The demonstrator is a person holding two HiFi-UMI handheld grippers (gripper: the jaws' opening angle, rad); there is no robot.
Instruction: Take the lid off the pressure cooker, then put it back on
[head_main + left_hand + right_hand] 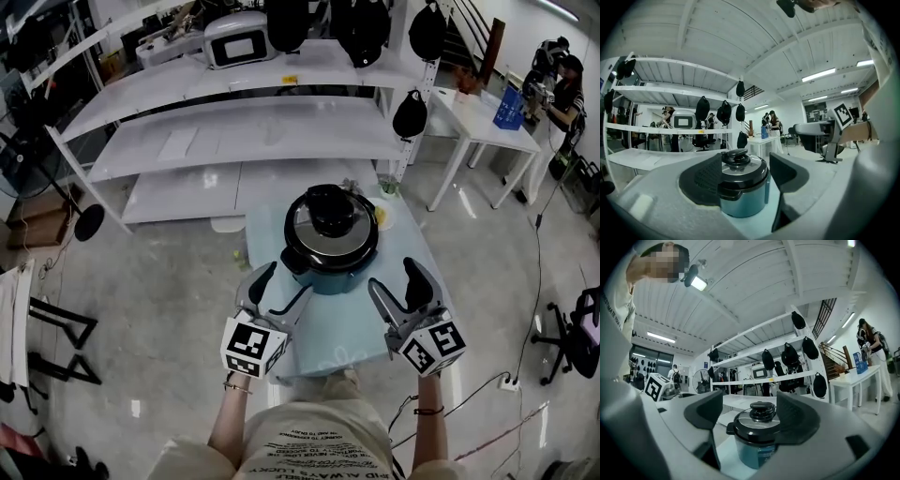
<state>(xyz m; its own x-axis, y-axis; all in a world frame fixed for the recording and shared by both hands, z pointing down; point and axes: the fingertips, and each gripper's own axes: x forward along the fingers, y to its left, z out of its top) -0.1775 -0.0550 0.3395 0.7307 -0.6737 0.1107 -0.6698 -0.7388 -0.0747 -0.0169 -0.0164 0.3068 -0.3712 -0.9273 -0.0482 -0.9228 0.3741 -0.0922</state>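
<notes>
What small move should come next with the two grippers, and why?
Probably move the left gripper and right gripper forward to the lid: both are open and empty, short of the pressure cooker, whose lid is on.

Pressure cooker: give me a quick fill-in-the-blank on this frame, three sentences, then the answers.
1. The lid sits ___ the pressure cooker.
2. The left gripper and the right gripper touch nothing, and the jaws of both are ___.
3. The table under the pressure cooker is light ___.

Missing words: on; open; blue
</notes>
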